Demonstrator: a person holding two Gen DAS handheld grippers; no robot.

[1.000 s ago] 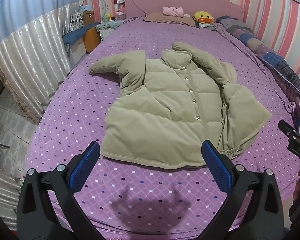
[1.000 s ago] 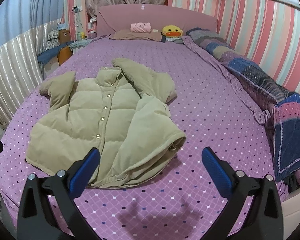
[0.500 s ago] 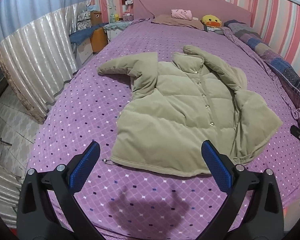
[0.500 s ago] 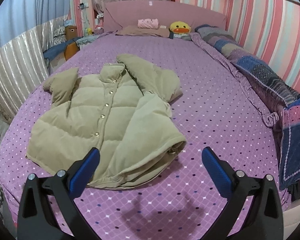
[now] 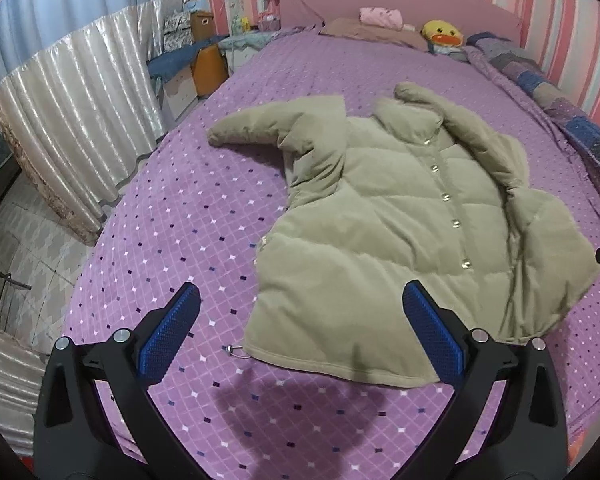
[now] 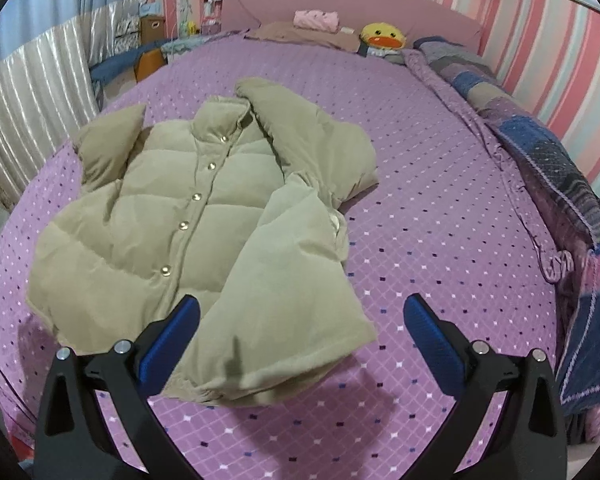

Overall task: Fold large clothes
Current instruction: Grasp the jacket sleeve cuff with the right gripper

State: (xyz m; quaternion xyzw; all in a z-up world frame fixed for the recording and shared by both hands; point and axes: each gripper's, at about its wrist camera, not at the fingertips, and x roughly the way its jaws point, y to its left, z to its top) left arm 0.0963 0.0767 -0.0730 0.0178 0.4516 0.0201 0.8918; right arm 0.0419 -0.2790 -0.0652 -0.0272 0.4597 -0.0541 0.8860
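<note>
Olive-green and quilted, a puffer jacket (image 5: pixel 400 232) lies front-up on the purple diamond-patterned bedspread (image 5: pixel 188 216), snapped shut down its middle, collar toward the headboard at 12 o'clock. In the left wrist view we see its hem just beyond our left gripper (image 5: pixel 300 336), whose blue-padded tongs are spread wide and hold nothing. One sleeve (image 5: pixel 268 128) juts out toward 10 o'clock. A small metal drawcord end (image 5: pixel 234 349) sticks out at the hem corner. In the right wrist view our right gripper (image 6: pixel 300 336) hovers over the near edge, tongs wide as well and gripping nothing; its left pad sits in front of the jacket's other sleeve (image 6: pixel 284 288), which is folded in over the body. A yellow duck plush (image 6: pixel 382 38) rests by the headboard at 12 o'clock, and a patchwork quilt (image 6: pixel 540 152) runs along 2 o'clock.
</note>
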